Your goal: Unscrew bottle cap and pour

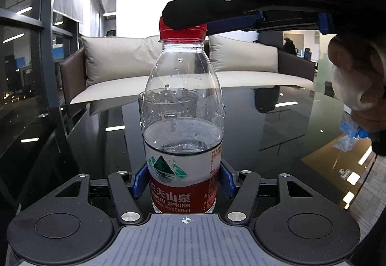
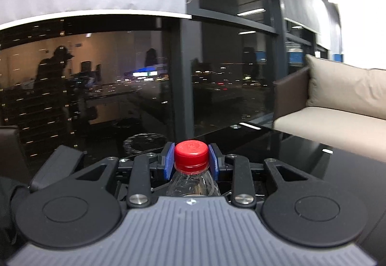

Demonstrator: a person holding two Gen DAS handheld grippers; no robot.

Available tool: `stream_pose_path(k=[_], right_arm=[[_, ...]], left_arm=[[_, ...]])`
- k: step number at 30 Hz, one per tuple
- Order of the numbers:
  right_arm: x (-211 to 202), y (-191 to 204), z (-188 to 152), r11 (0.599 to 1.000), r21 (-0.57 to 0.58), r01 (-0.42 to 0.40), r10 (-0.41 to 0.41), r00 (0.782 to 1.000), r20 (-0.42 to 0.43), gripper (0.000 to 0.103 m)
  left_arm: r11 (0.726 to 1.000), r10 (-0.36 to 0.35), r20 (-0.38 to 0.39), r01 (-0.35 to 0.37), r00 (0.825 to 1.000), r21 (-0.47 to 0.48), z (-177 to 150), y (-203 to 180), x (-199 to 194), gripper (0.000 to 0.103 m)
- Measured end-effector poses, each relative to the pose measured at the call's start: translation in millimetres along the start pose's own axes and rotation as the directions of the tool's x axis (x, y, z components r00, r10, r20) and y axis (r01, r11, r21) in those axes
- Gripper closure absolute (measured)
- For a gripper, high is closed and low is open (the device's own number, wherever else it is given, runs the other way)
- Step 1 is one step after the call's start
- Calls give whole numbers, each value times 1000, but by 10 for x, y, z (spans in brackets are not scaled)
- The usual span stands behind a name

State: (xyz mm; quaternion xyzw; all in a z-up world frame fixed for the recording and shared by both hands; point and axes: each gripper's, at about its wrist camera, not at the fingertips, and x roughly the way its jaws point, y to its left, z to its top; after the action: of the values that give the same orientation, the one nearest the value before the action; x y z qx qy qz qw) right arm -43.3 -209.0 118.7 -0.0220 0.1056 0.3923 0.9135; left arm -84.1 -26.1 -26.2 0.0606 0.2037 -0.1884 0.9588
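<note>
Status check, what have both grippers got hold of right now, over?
Left gripper shut on water bottle. Right gripper shut on red cap, cap still seated. Glass behind bottle; nothing blocking.

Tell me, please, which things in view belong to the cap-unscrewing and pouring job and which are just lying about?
Belonging to the job:
- water bottle, clamped by the left gripper
- red cap, clamped by the right gripper
- clear glass behind the bottle, probably for pouring

Just lying about:
- sofa with cushions
- blue-and-clear wrapper by the person's hand
</note>
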Motion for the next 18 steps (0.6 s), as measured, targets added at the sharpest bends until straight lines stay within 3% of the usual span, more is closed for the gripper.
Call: stream_pose_path(k=[18], right_arm=[[71, 147, -9, 997, 43, 64, -63, 998, -18, 70]], left_arm=[[1000, 16, -6, -17, 1000, -12, 7, -20, -46, 46]])
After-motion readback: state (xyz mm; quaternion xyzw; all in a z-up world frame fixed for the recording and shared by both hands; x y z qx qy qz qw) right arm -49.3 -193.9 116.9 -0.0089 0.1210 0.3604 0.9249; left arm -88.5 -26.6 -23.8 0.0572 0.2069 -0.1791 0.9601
